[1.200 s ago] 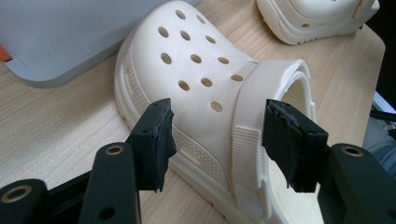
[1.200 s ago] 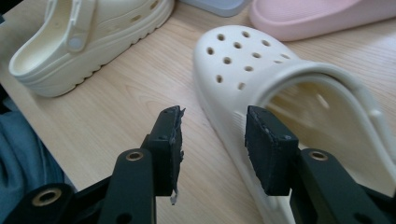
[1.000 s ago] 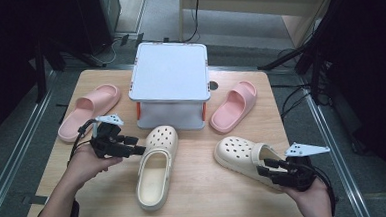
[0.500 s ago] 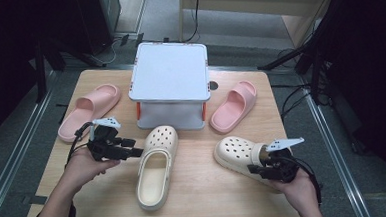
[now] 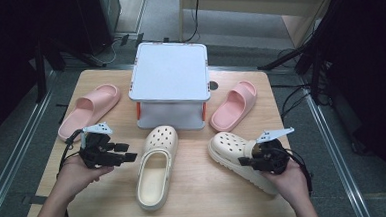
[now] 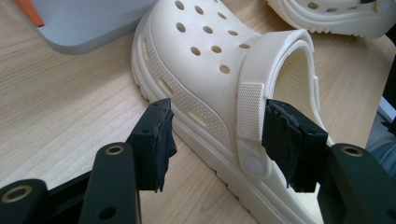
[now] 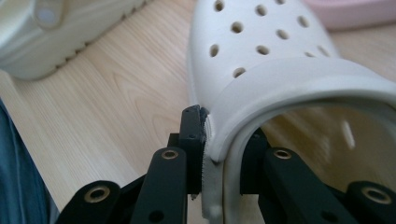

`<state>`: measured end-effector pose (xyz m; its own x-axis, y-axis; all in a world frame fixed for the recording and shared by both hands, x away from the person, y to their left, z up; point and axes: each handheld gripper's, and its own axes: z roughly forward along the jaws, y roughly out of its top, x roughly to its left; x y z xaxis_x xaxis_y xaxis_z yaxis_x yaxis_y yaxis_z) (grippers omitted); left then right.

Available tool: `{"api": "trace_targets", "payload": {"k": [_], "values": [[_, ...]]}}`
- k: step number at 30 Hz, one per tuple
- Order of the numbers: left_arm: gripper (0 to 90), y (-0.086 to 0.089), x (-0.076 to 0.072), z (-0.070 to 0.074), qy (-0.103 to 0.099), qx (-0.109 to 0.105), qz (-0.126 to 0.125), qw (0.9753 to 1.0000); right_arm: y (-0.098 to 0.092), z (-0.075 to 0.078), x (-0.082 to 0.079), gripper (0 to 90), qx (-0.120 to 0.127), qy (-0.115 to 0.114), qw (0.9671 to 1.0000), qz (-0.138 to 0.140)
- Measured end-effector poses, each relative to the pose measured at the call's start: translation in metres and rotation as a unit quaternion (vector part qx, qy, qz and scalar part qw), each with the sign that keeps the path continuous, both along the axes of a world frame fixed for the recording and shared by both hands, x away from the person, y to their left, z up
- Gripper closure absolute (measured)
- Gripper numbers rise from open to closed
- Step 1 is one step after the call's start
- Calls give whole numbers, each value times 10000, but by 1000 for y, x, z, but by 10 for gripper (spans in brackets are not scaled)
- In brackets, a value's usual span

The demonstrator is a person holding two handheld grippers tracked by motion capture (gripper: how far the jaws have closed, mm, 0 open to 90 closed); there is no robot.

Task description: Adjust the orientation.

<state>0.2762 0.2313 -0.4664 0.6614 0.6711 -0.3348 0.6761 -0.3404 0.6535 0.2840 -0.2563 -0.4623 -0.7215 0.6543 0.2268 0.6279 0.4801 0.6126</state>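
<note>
Two cream clogs lie on the wooden table (image 5: 200, 198). The left clog (image 5: 156, 165) points toward the box. My left gripper (image 5: 130, 156) is open just left of it, and in the left gripper view its jaws (image 6: 219, 140) stand wide apart around the clog's (image 6: 201, 56) side wall and strap rivet without touching. The right clog (image 5: 230, 149) lies angled at the front right. My right gripper (image 5: 245, 161) is shut on its rim, and the right gripper view shows the gripper (image 7: 217, 149) pinching the wall and strap of that clog (image 7: 271, 51).
A white lidded box (image 5: 170, 82) with orange corners stands at the table's middle back. One pink slide (image 5: 88, 110) lies at its left, another (image 5: 235, 105) at its right. The table's front edge is close to both hands.
My right gripper has moved left along the right clog and now sits on its rim. The left gripper has barely shifted beside the left clog.
</note>
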Motion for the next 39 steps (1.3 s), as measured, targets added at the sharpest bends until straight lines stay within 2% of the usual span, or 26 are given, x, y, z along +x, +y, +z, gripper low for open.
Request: {"api": "trace_targets", "payload": {"k": [3, 5, 8, 9, 10, 13, 14, 17, 24, 29, 32, 36, 39], "values": [[493, 1, -5, 0, 25, -62, 19, 10000, 6, 4, 1, 769, 77, -55, 9999, 40], [523, 0, -9, 0, 39, -100, 17, 9999, 19, 8, 3, 768, 175, -89, 9998, 48], [545, -2, -13, -1, 1, -102, -14, 9999, 36, 10, 7, 766, 147, -62, 9999, 42], [553, -2, -13, -1, 1, -102, -14, 9999, 36, 10, 7, 766, 147, -62, 9999, 42], [563, -3, -15, -1, -11, -91, 4, 10000, 45, 10, 9, 765, 157, -23, 9999, -13], [573, -5, -17, -2, 61, -79, -13, 9999, 53, 9, 9, 765, 222, -8, 9997, -96], [601, -7, -18, -4, 178, -197, -49, 9996, 62, 8, 9, 765, 189, -33, 9997, -162], [621, -8, -20, -5, 157, -171, -67, 9997, 71, 5, 11, 766, 111, -29, 9997, -203], [620, -5, -24, -6, 95, -161, -11, 9998, 88, -7, 15, 764, 11, 61, 9996, -283], [619, -5, -23, -6, 96, -166, -8, 9998, 100, -10, 11, 763, -94, -46, 9991, -409], [620, -7, -23, -7, 82, -126, -23, 9999, 109, -14, 9, 756, -103, -51, 9991, -413], [622, -7, -23, -7, 43, -49, -35, 10000, 118, -17, 7, 718, -94, -86, 9995, -274], [622, -6, -21, -7, 47, -17, -29, 10000, 114, -14, 5, 683, -6, -54, 9997, -239]]}}
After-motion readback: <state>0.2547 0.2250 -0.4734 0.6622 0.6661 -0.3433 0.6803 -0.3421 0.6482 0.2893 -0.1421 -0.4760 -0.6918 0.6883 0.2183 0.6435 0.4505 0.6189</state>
